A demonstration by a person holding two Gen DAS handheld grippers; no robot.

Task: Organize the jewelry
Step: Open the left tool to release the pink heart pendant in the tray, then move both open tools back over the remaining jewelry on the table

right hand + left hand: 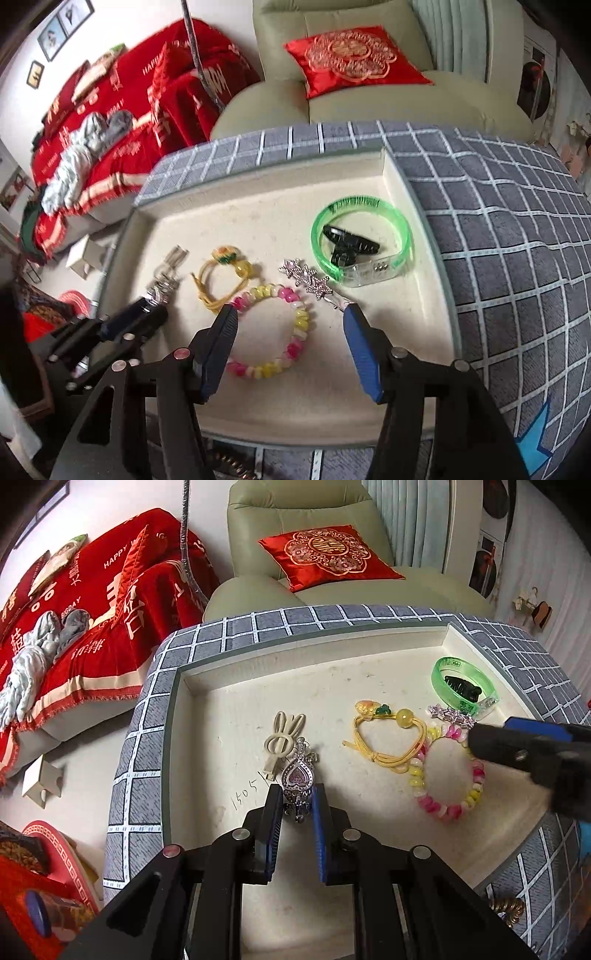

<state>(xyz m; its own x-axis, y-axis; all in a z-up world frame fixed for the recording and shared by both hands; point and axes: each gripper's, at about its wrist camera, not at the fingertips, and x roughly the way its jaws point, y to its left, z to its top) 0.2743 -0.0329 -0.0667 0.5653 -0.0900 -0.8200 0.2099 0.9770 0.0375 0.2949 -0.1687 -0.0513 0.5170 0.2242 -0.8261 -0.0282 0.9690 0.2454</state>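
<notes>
A cream tray [258, 672] [258, 406] holds the jewelry. My left gripper [297, 794] is shut on a silver heart pendant [297, 775], also seen in the right wrist view [160, 290]. A cream bunny hair clip [282, 738] lies just beyond it. My right gripper [290, 314] is open above a pink and yellow bead bracelet [280, 332] [447, 775]. A yellow cord bracelet [388, 734] [221, 280], a silver star clip [308, 282] [452, 716] and a green bangle [362, 240] [463, 686] around a black claw clip [349, 245] lie further back.
The tray sits on a grey checked cloth [517, 258]. A pale green armchair with a red cushion [328, 554] stands behind. A bed with a red blanket [92, 609] is at the left. Red boxes [37, 886] stand at lower left.
</notes>
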